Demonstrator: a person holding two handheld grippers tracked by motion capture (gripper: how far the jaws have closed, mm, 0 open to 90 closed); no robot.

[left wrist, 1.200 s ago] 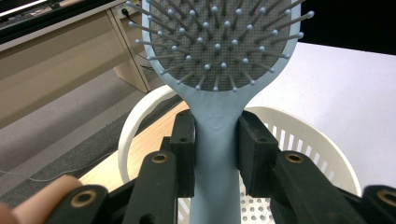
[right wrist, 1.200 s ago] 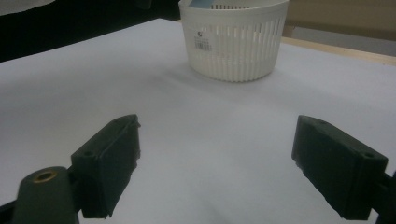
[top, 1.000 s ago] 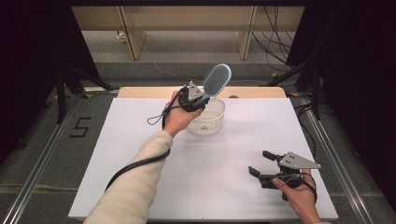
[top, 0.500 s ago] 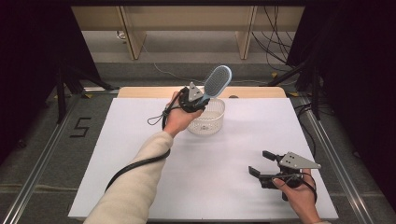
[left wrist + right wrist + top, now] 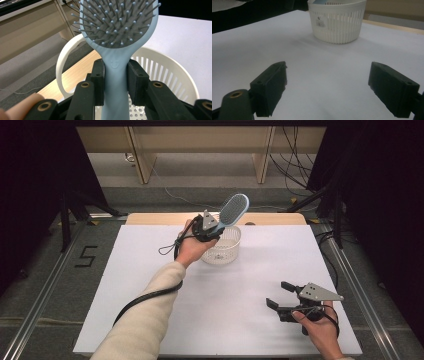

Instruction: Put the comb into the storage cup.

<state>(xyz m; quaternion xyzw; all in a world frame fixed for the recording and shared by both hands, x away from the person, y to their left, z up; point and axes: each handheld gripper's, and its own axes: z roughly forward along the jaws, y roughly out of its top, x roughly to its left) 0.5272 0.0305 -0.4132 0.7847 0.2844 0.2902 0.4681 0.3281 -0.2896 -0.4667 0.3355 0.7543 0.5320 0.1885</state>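
A light blue hairbrush (image 5: pixel 234 210) with grey bristles (image 5: pixel 117 21) is held over a white slotted basket (image 5: pixel 222 247) at the table's far middle. My left gripper (image 5: pixel 212 231) is shut on the brush handle (image 5: pixel 115 75), both pads pressing its sides, brush head tilted up and to the right. The basket rim (image 5: pixel 172 62) lies just behind and below the brush. My right gripper (image 5: pixel 279 295) rests low at the near right of the table, open, nothing between its fingers (image 5: pixel 270 87); it faces the basket (image 5: pixel 337 21) across bare white surface.
The white tabletop (image 5: pixel 150 270) spreads around both hands. A wooden strip (image 5: pixel 150 218) runs along its far edge. Beyond stand wooden furniture legs (image 5: pixel 142 160) and loose cables (image 5: pixel 295 150) on grey floor. A metal rail (image 5: pixel 45 285) borders the left.
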